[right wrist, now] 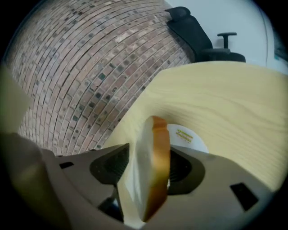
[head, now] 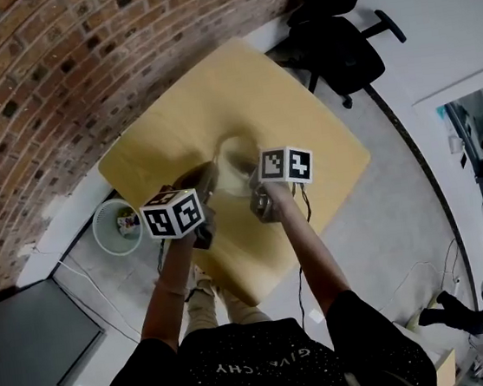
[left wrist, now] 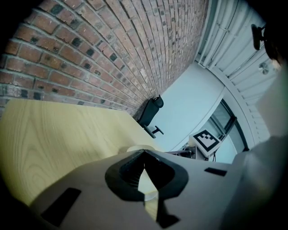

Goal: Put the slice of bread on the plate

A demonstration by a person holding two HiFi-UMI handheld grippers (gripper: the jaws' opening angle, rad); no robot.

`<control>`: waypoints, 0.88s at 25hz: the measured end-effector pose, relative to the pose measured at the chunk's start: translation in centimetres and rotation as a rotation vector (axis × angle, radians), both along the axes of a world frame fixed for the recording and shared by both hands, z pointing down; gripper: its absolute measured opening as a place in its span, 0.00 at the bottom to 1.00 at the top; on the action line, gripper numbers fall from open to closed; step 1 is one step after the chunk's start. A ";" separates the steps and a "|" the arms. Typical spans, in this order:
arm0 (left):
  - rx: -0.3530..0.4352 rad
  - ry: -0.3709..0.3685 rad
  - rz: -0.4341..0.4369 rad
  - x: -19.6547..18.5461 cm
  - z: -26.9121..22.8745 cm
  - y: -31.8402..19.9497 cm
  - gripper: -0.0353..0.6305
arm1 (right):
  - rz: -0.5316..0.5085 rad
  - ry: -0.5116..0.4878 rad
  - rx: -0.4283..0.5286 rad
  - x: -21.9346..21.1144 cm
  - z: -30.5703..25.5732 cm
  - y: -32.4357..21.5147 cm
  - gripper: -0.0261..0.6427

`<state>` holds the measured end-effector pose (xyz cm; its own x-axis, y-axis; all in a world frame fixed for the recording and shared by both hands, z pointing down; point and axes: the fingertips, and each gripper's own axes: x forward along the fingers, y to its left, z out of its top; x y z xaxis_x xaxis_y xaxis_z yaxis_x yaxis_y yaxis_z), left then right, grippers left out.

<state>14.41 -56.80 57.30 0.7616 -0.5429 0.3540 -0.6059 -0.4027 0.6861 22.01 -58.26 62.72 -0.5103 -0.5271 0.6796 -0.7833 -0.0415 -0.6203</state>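
One slice of bread [right wrist: 146,184] stands on edge, pinched in R gripper [right wrist: 150,150], jaws narrow. Plate [right wrist: 189,137] lies at 1 o'clock just behind it on table [right wrist: 234,99]. L gripper [left wrist: 144,155] empty, tips together. Risk: if slice is let go upright, it may topple past plate's rim onto table.

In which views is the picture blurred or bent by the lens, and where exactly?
Head view: the lens curves the brick wall and the edges of the table; the plate is smeared by blur. Left gripper view: the corners are dark and the wall bows. Right gripper view: the near slice of bread looks soft, and the wall bulges.
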 end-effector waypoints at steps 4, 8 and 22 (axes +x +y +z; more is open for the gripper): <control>0.007 -0.010 0.004 -0.1 -0.2 0.3 0.07 | -0.050 0.080 0.080 -0.8 -0.7 -0.1 0.76; 0.010 -0.015 0.001 -0.3 -0.5 0.6 0.07 | -0.060 0.293 0.211 1.3 -2.0 -0.2 0.91; 0.032 -0.008 0.057 1.5 -2.4 2.6 0.07 | 0.119 -0.292 0.159 0.7 -6.7 4.7 0.05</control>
